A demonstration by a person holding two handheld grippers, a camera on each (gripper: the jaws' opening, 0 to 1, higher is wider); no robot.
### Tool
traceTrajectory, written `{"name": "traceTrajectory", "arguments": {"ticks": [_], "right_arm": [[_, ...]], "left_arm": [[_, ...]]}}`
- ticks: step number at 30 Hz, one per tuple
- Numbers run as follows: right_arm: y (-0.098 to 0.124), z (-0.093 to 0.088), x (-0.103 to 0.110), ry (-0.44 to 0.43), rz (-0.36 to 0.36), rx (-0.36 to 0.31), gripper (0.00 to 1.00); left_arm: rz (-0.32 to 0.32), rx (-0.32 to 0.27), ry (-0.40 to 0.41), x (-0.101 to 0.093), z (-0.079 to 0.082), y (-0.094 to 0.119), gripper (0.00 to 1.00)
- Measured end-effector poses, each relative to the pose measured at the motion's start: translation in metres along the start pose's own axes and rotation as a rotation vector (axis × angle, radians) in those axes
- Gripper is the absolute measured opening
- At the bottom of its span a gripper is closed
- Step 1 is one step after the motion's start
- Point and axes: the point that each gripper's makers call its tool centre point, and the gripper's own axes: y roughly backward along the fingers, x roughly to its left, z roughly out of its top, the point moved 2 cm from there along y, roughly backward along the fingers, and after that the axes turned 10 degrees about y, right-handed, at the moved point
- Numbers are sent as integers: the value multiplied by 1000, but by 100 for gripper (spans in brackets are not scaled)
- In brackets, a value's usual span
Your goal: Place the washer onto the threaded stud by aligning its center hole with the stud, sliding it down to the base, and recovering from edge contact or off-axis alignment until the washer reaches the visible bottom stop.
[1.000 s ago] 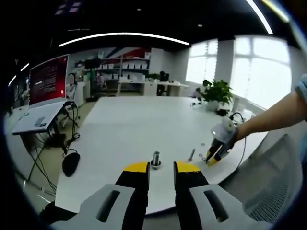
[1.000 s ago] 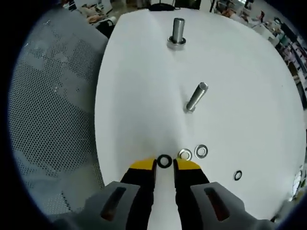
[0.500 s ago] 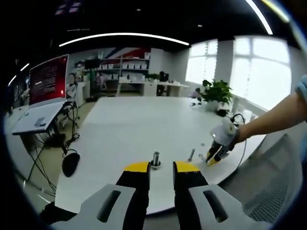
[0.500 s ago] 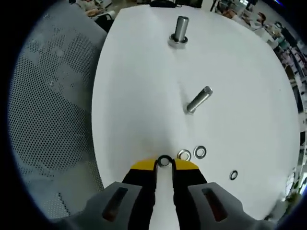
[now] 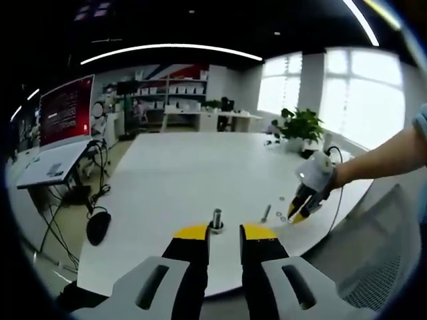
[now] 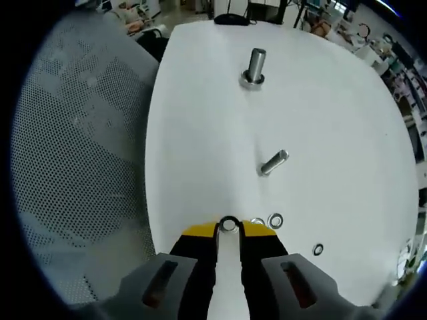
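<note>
The right claw (image 6: 229,230) pinches the dark washer (image 6: 229,224) at its tips; the upright stud (image 6: 255,66) stands straight ahead across the counter (image 6: 200,153). The left claw (image 5: 225,233) idles, slightly apart.

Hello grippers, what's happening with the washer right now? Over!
Right gripper jaws pinch the dark washer at the table edge. Left gripper open, facing the upright stud. Nothing blocks the stud.

Shiny metal stud (image 6: 255,67); matt white table (image 6: 200,147); perforated mesh chair (image 6: 80,167).
</note>
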Motion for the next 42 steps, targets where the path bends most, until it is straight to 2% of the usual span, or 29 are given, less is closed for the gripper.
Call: {"name": "traceTrajectory", "arguments": {"ticks": [6, 10, 15, 25, 30, 42], "right_arm": [[12, 9, -11, 22, -12, -9, 13], [16, 16, -17, 31, -13, -15, 13], [20, 26, -26, 25, -34, -29, 13], [16, 44, -44, -10, -102, -42, 13], [14, 51, -50, -26, -112, -52, 13], [2, 48, -51, -39, -79, -25, 13]], "left_arm": [[1, 2, -3, 0, 0, 0, 15], [-1, 43, -9, 0, -6, -2, 15], [1, 16, -5, 0, -2, 0, 14], [2, 18, -3, 0, -3, -1, 13], [1, 13, 0, 1, -2, -1, 13], [-1, 15, 1, 0, -2, -1, 11]]}}
